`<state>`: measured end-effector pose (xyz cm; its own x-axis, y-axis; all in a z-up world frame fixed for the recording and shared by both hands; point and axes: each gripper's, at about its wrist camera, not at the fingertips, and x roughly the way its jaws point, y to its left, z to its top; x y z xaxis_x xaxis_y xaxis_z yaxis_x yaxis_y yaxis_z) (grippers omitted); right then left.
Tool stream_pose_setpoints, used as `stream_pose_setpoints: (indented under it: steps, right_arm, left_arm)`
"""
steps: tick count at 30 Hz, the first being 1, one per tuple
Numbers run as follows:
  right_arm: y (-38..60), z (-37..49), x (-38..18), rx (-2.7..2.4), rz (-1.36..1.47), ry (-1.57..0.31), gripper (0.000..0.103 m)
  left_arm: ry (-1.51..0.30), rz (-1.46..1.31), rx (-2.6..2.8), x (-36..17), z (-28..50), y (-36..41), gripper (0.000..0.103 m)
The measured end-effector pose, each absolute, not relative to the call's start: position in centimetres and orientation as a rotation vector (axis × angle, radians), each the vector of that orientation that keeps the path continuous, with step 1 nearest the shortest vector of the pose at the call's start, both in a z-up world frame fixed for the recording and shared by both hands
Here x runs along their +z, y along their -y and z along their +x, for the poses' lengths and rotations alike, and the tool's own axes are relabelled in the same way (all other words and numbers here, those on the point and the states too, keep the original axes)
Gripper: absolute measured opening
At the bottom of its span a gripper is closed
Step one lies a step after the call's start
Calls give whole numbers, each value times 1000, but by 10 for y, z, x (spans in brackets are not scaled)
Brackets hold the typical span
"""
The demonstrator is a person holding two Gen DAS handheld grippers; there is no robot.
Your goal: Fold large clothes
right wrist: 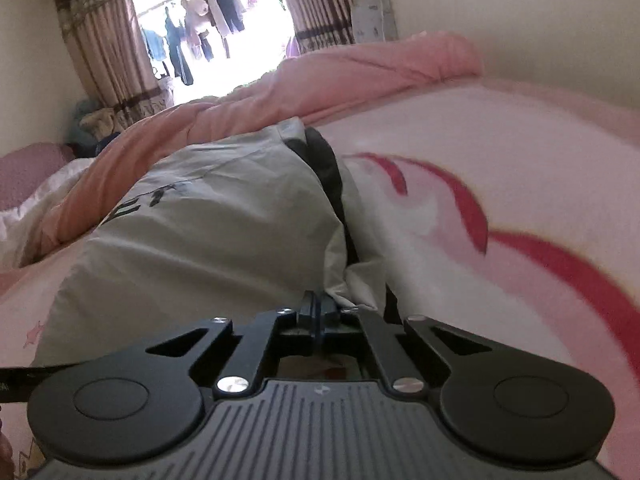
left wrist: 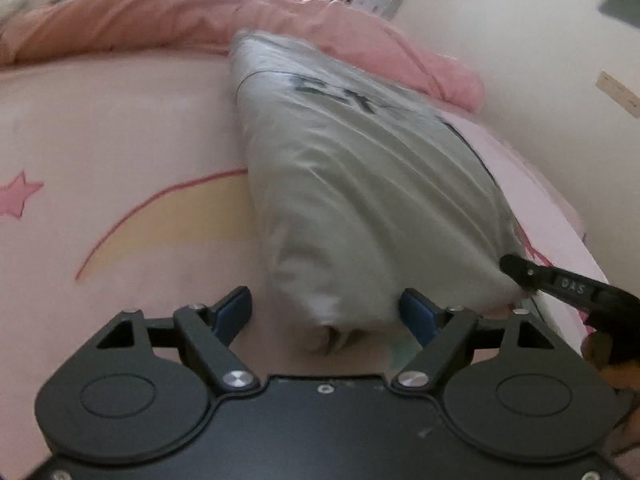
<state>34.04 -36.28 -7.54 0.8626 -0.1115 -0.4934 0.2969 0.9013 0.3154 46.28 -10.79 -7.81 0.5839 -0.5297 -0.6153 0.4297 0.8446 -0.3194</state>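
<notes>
A grey garment (left wrist: 360, 184) with dark lettering lies lengthwise on the pink printed bed sheet (left wrist: 120, 140). My left gripper (left wrist: 326, 310) is open at its near end. The bunched hem sits between the blue pads (left wrist: 416, 314) without being pressed. My right gripper (left wrist: 516, 270) comes in from the right, pinching the garment's near right corner. In the right wrist view the right gripper (right wrist: 318, 312) is shut, with the grey garment's (right wrist: 208, 232) edge caught at its tips. A dark lining or collar (right wrist: 324, 160) shows along the fold.
A rumpled pink quilt (left wrist: 280, 28) lies across the far side of the bed. A cream wall (left wrist: 520, 40) runs along the right. A curtained window (right wrist: 216, 28) with hanging clothes is beyond the bed. The bed's edge (left wrist: 576, 256) runs close on the right.
</notes>
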Motion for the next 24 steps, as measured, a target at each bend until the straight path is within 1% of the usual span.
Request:
stream_pose_setpoints:
  steps: [3, 5, 7, 11, 16, 18, 20, 22, 23, 24]
  right_arm:
    - [361, 342, -64, -213, 373, -509, 2]
    - [363, 336, -51, -201, 390, -473, 14]
    - [360, 342, -35, -182, 379, -419, 18]
    - [356, 376, -14, -144, 330, -410, 18]
    - [364, 414, -31, -188, 303, -519, 17]
    - [368, 418, -44, -197, 306, -533, 10]
    - [371, 415, -51, -180, 328, -532, 8]
    - [372, 414, -46, -171, 321, -544, 9]
    - [373, 415, -39, -158, 321, -548, 15]
    - [377, 417, -31, -145, 331, -537, 17]
  left_arm:
    - [-735, -137, -542, -61, 458, 102, 79]
    - [-674, -148, -531, -40, 453, 98, 78]
    - [-605, -169, -544, -19, 454, 96, 78]
    - [-576, -150, -612, -2, 476, 123, 78]
    - [-655, -83, -602, -29, 503, 154, 78]
    - [-647, -51, -601, -40, 504, 160, 78]
    - [-640, -14, -602, -45, 502, 164, 78]
    - [-645, 4, -616, -37, 501, 163, 78]
    - [-649, -13, -637, -29, 504, 160, 79]
    - [-639, -35, -649, -23, 508, 152, 80]
